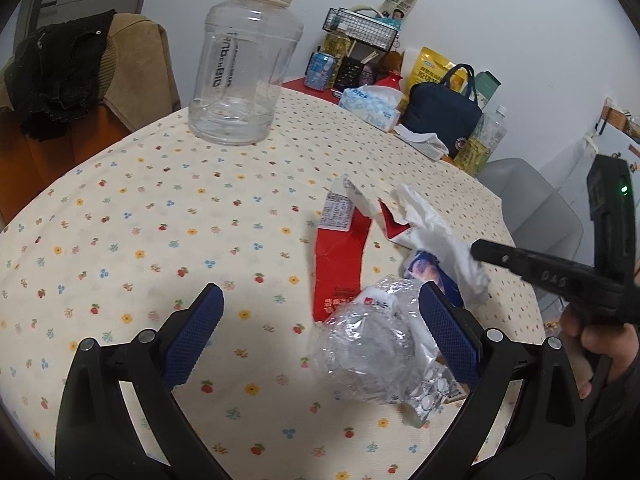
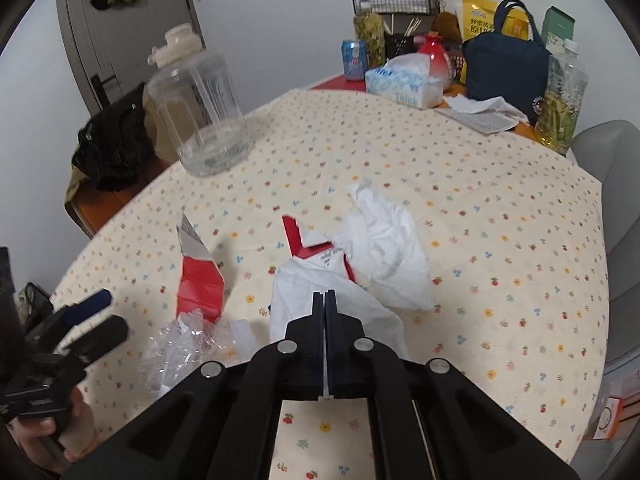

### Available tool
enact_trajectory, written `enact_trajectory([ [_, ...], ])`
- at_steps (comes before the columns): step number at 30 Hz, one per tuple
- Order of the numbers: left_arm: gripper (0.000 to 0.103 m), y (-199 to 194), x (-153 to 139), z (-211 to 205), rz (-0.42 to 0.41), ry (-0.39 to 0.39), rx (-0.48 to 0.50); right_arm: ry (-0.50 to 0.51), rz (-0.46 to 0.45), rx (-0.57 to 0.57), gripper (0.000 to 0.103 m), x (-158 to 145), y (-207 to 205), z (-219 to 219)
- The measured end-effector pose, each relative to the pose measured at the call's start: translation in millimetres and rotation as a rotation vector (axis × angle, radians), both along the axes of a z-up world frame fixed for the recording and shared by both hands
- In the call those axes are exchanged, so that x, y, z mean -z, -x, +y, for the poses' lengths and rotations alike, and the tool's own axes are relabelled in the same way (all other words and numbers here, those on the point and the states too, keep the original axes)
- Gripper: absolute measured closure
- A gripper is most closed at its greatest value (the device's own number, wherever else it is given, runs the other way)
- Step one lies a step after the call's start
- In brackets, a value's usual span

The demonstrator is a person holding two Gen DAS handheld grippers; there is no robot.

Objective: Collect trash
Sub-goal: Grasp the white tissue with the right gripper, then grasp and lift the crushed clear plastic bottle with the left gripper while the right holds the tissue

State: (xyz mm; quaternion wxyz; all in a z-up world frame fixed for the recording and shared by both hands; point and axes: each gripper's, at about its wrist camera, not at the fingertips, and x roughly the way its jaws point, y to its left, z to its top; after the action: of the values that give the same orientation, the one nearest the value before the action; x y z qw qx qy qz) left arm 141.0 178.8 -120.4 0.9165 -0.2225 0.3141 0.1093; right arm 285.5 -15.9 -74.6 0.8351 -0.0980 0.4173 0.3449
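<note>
With the right gripper [image 2: 324, 300] jaws pressed together, pinching the crumpled white tissue paper [image 2: 332, 300] just ahead on the floral-clothed counter [image 2: 500, 240], crushed clear plastic bottle [image 1: 368, 344] lying between the spread left gripper [image 1: 320, 320] jaws, nearer the right-hand pad, uncaught.

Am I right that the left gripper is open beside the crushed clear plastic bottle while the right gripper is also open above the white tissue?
Not quite: the right gripper is shut, its jaws pressed together over the white tissue, as the right wrist view shows. The rest holds: the left gripper is open beside the crushed clear plastic bottle.
</note>
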Motion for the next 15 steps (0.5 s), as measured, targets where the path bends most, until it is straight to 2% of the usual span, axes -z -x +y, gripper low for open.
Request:
enact_trajectory([
  [8, 0.006, -23.2, 1.7, -17.9, 0.033, -0.028, 0.049, -0.124, -0.020, 0.026, 0.101, -35.1, 6.6, -40.7],
  [11, 0.006, -31.9, 3.0, -27.5, 0.054, -0.051, 0.072, -0.124, -0.058, 0.061, 0.101, -43.3, 8.5, -56.3],
  [15, 0.006, -45.7, 6.3, -40.2, 0.098, -0.097, 0.114, -0.145, -0.065, 0.108, 0.101, -48.1, 10.4, -84.3],
])
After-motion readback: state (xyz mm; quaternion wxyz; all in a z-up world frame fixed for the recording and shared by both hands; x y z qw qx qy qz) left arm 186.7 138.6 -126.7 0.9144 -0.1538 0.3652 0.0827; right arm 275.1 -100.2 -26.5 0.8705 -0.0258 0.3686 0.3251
